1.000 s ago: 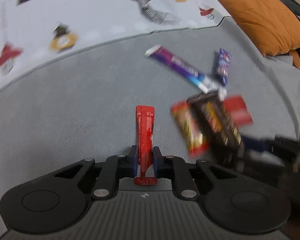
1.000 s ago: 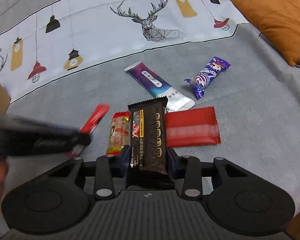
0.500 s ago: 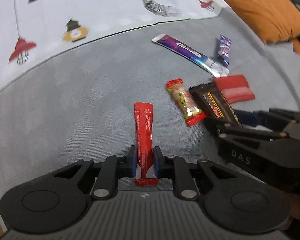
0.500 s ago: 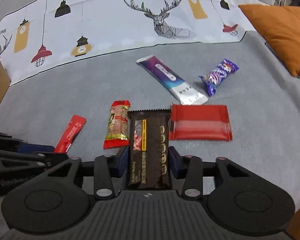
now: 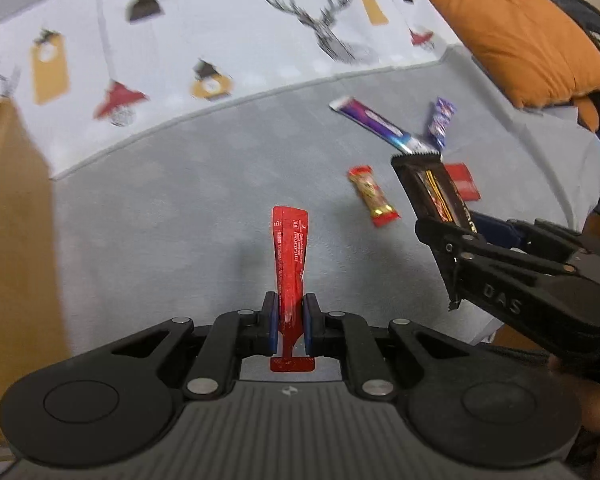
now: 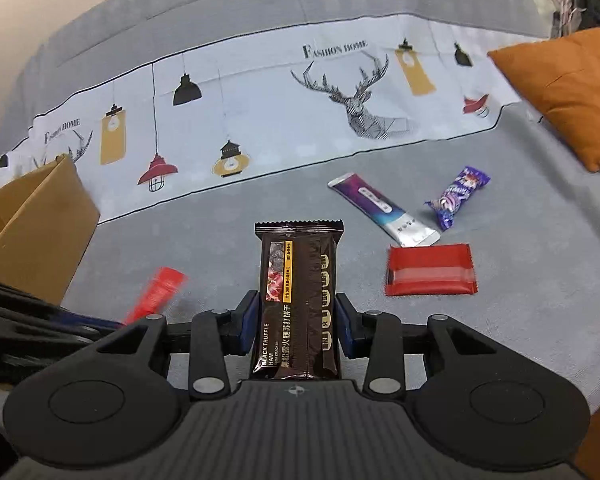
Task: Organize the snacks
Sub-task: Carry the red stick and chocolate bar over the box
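Note:
My left gripper (image 5: 287,322) is shut on a thin red sachet (image 5: 290,256) and holds it above the grey bed cover. My right gripper (image 6: 297,322) is shut on a dark brown cracker pack (image 6: 298,292), also lifted; it shows in the left wrist view (image 5: 434,190) at the right. A red-and-gold snack bar (image 5: 372,196), a flat red packet (image 6: 430,270), a purple-and-white sachet (image 6: 382,210) and a purple candy (image 6: 458,196) lie on the cover. A brown cardboard box (image 6: 36,232) stands at the left.
An orange pillow (image 6: 568,92) lies at the far right. A white printed sheet (image 6: 260,120) with lamps and a deer runs across the back. The box wall (image 5: 12,260) fills the left edge of the left wrist view.
Both grippers have lifted with their snacks and swung left toward the cardboard box, which has come into both views. The snacks lying on the cover have not moved.

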The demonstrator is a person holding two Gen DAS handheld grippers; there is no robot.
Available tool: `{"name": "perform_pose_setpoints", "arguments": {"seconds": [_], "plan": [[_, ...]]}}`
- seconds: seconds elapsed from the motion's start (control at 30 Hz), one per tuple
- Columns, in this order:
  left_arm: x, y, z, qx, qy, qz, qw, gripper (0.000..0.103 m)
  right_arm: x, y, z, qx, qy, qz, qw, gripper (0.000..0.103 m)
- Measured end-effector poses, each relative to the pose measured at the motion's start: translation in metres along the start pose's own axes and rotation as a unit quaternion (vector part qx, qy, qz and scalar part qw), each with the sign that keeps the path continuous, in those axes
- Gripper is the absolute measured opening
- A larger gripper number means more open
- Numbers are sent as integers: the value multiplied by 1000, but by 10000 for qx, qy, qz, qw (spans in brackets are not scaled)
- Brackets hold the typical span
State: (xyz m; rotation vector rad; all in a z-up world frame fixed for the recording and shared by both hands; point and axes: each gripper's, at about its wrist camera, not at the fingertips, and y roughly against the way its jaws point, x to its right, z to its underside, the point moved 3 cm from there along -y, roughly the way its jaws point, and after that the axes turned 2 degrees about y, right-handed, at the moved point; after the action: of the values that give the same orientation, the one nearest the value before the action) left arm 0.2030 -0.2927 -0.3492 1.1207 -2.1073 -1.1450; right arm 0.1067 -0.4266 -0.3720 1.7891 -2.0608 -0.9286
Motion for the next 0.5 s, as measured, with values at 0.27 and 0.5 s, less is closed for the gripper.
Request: {"name": "perform_pose_setpoints", "arguments": {"seconds": [0.27,0.5], "plan": [[-66,104,-1,732,355,-162,9966,13,-90,37,-24,291,151,-370,9988,41],[-120,210,-4,1812,665,-434,9802,13,-188,82,-44,728,197,-1012,9920,41]]}}
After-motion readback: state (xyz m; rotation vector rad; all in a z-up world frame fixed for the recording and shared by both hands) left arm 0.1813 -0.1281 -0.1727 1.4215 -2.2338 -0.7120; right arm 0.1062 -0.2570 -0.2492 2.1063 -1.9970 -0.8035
